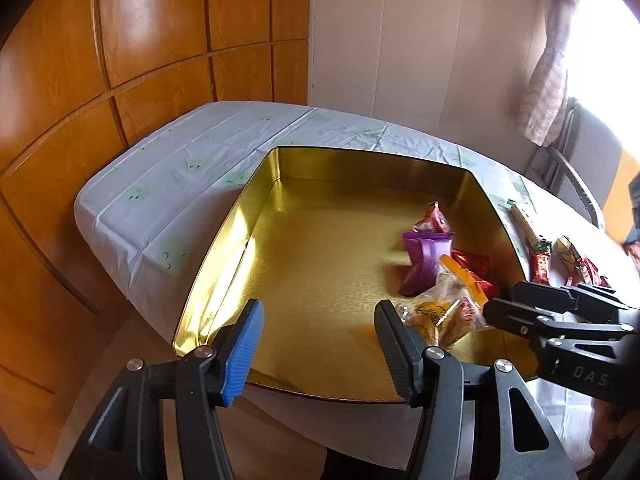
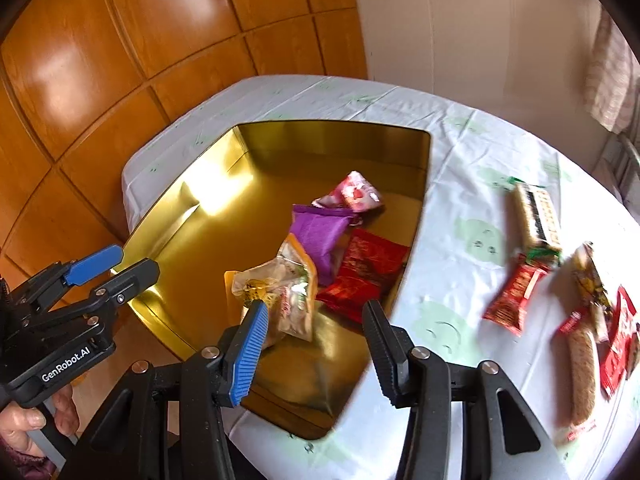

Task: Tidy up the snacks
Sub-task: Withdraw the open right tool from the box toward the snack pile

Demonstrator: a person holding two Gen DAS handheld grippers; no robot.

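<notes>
An open gold tin (image 2: 176,232) stands on the white tablecloth. Inside lie a pink-red packet (image 2: 352,194), a purple packet (image 2: 318,236), a red packet (image 2: 368,272) and a clear packet with orange trim (image 2: 280,292). My right gripper (image 2: 316,344) hangs open over the tin's near right corner. Its blue pad is just in front of the clear packet, and nothing is between the pads. My left gripper (image 1: 320,344) is open and empty over the tin's near edge (image 1: 240,216). In the left wrist view the right gripper (image 1: 502,299) sits beside the clear packet (image 1: 444,312).
Several loose snacks lie on the cloth right of the tin: a long bar with green ends (image 2: 536,220), a small red packet (image 2: 514,300), a pale bar (image 2: 582,364) and red wrappers (image 2: 620,336). Wooden panelling (image 2: 120,60) stands behind the table. A hand (image 2: 24,420) holds the left gripper (image 2: 138,262).
</notes>
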